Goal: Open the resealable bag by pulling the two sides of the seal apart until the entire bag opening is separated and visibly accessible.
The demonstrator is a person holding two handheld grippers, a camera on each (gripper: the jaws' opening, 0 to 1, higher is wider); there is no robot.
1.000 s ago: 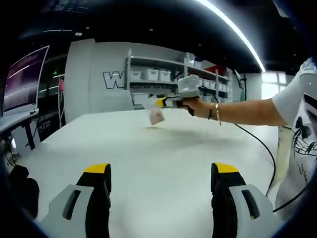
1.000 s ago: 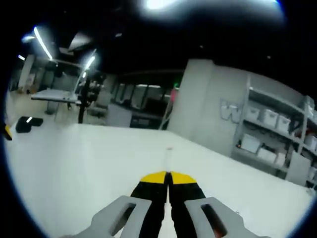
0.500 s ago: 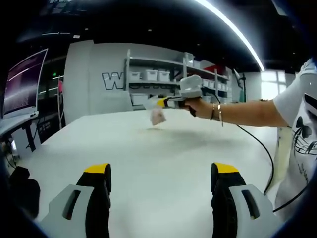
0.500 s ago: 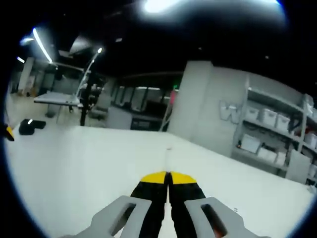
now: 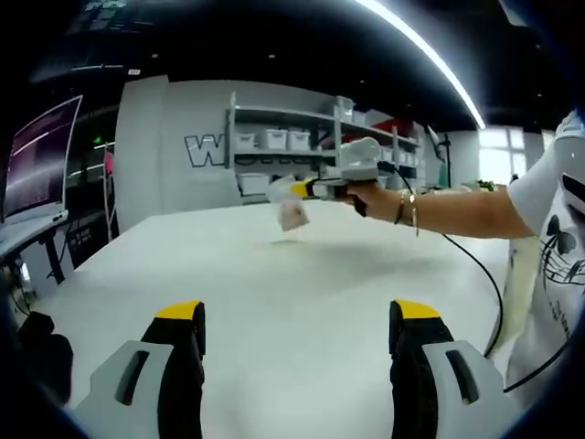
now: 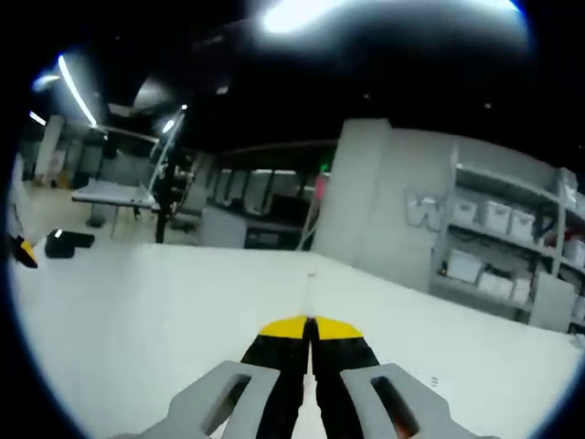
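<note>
One side held: the right gripper (image 5: 294, 189), jaws pressed together, pinches the top edge of the resealable bag (image 5: 291, 214); in the right gripper view only a thin clear edge rises from its tips (image 6: 311, 322).
Bag: small, pale, hanging in the air above the counter (image 5: 302, 302), at the counter's far end, apart from its surface.
Left gripper (image 5: 299, 322): jaws wide apart, holding nothing, low over the counter's near edge, well apart from the bag.
Step in hand: presenting the bag for a second grasp (the seal looks closed, though too small to tell).
Next move calls for: bringing the left gripper up to the bag, nipping the free lip opposite, then pulling outward.
</note>
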